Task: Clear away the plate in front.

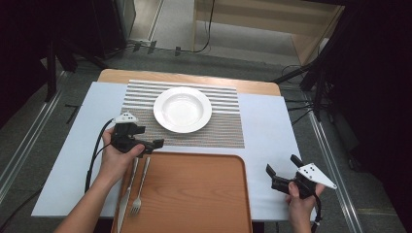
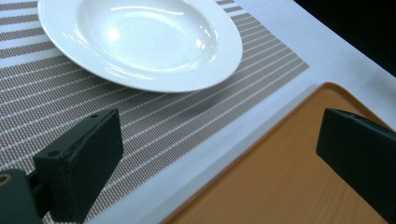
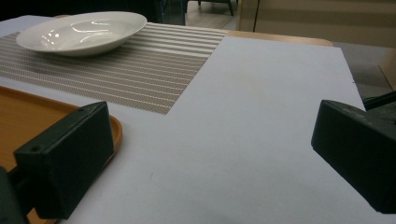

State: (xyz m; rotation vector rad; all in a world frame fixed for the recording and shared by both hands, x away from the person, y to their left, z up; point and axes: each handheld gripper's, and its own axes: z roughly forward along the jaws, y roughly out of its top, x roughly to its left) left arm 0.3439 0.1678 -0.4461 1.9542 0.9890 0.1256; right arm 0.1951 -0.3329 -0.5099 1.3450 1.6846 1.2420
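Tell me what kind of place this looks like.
Likely a lab mock-up of a dining table: a white plate on a striped placemat, cutlery on a wooden tray, with cables across the bare floor behind.

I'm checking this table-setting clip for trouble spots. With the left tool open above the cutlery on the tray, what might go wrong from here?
1. The knife and fork lie side by side, nearly touching, so the open left tool may well catch both or nudge one askew.
2. Both lie flat on the tray, so the jaws could slide over them without gripping.
3. The plate sits close by on the placemat; a lifted piece could strike its rim.
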